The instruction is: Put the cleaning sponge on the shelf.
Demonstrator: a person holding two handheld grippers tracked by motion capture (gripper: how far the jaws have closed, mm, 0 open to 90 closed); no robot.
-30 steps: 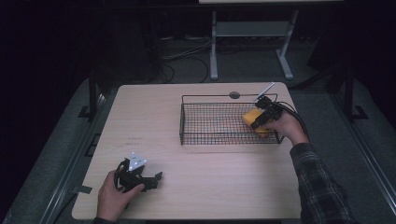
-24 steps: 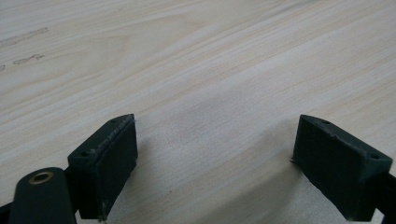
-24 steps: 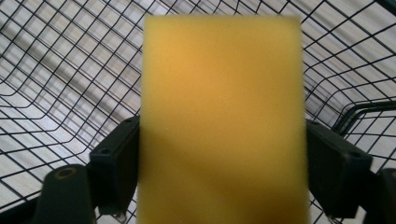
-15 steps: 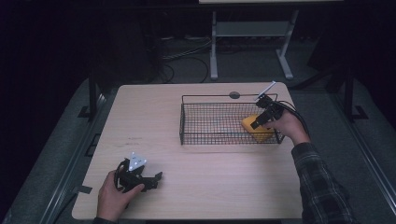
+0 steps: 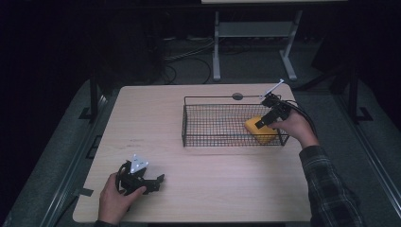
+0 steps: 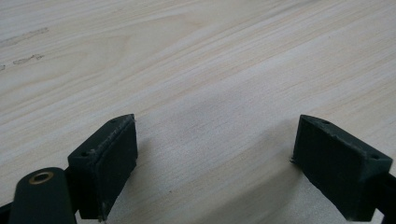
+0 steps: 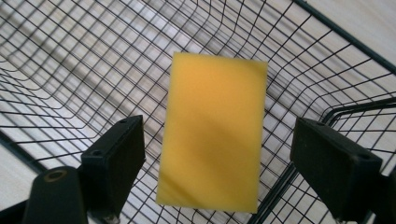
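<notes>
Nearest the person, the left tongs [image 5: 150, 182] rest low on the table [image 5: 156, 118] at its near left corner, gripped by the left hand [image 5: 113, 201]. In the left gripper view their two black jaws stand wide apart with nothing between them but pale wood grain, smooth and streaked lengthwise. They look parked there, out of the way, probably because the work in hand needs one arm alone.

Farther off and to the right, the right tongs [image 5: 261, 123] reach over the rim of the basket [image 5: 208, 100], held by the right hand [image 5: 295, 127] with a plaid sleeve behind it. Their jaws are also spread, having just been opening, and the pads press on nothing. Between and just beyond them lies the sponge [image 7: 215, 135], a yellow rectangular block with a soft, matte, finely pored face and squared edges. It sits flat on the basket floor at the right end, close against the end wall, apart from both pads. Judging by the gap on each side, it has been let go there and the placing is about done.

The basket is thin black wire woven in a tight grid, with a thicker rod for its rim; the table shows through the mesh. Beyond it, a small dark round disc [image 5: 237, 96] sits on the tabletop.
</notes>
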